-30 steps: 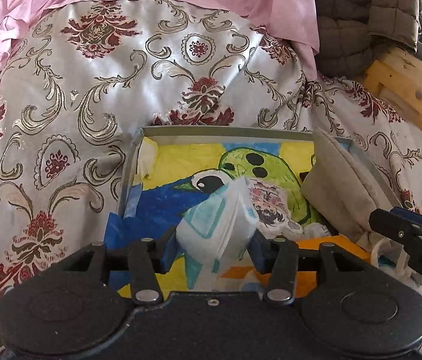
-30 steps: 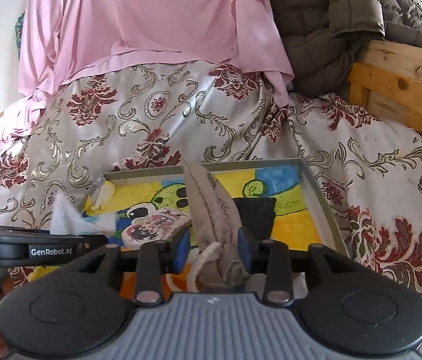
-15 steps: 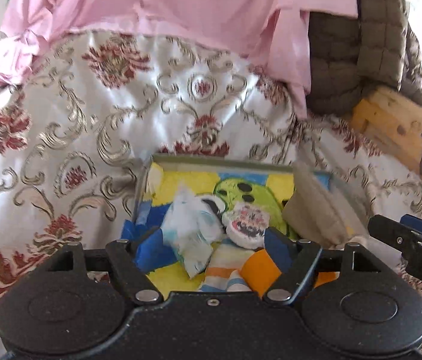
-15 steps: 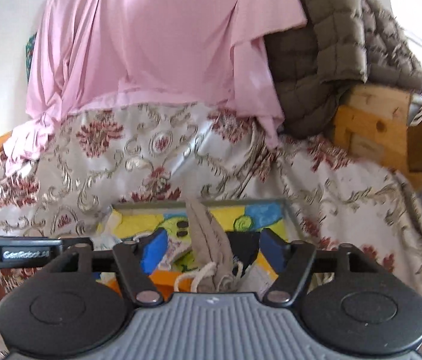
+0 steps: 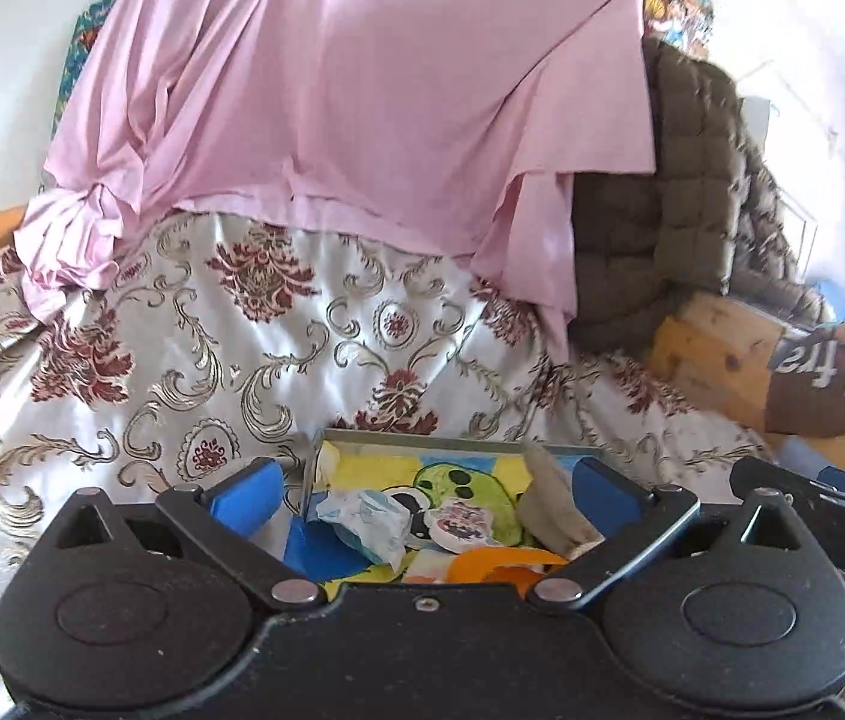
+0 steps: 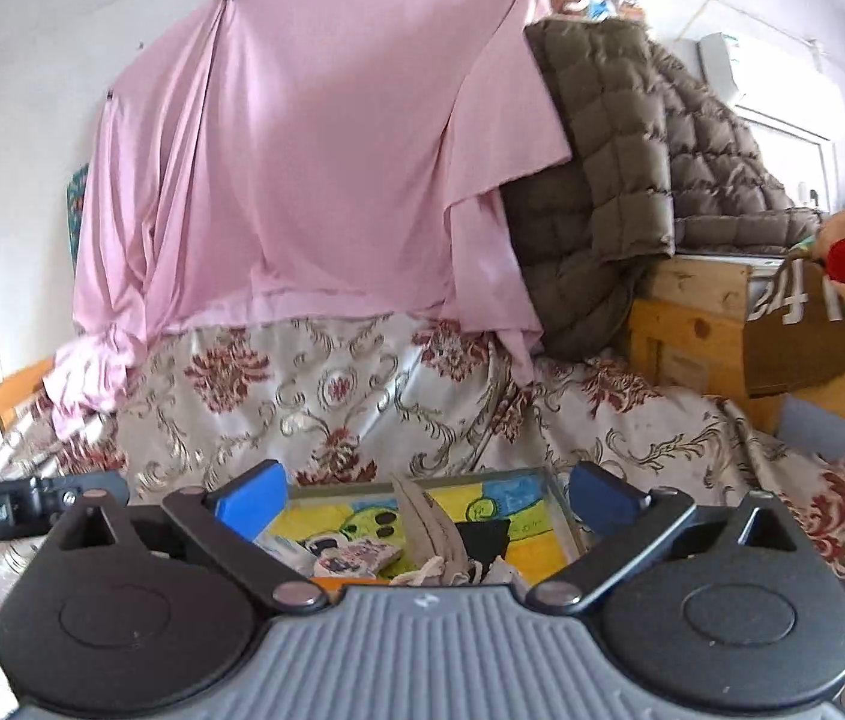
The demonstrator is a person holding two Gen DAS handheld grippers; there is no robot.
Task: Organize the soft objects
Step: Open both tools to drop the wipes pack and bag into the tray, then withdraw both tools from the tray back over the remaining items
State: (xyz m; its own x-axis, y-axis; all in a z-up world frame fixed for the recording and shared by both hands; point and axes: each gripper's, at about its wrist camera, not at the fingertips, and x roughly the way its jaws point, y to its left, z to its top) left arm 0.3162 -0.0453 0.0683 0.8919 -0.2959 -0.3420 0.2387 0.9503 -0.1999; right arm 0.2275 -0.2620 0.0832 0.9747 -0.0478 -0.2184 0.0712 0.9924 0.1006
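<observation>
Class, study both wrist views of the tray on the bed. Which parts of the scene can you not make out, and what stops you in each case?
- Near part of the tray, left wrist view: hidden behind the left gripper body.
- Beige cloth lower end, right wrist view: covered by the right gripper body.
- Lettering on the brown box: cut short by clutter.
- Round patch picture: too small to read.

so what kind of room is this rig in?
Probably a bedroom at home. A floral satin bedspread covers what looks like a bed, a pink sheet hangs on the wall, and a quilted olive-brown jacket is draped over pine wooden furniture.
</observation>
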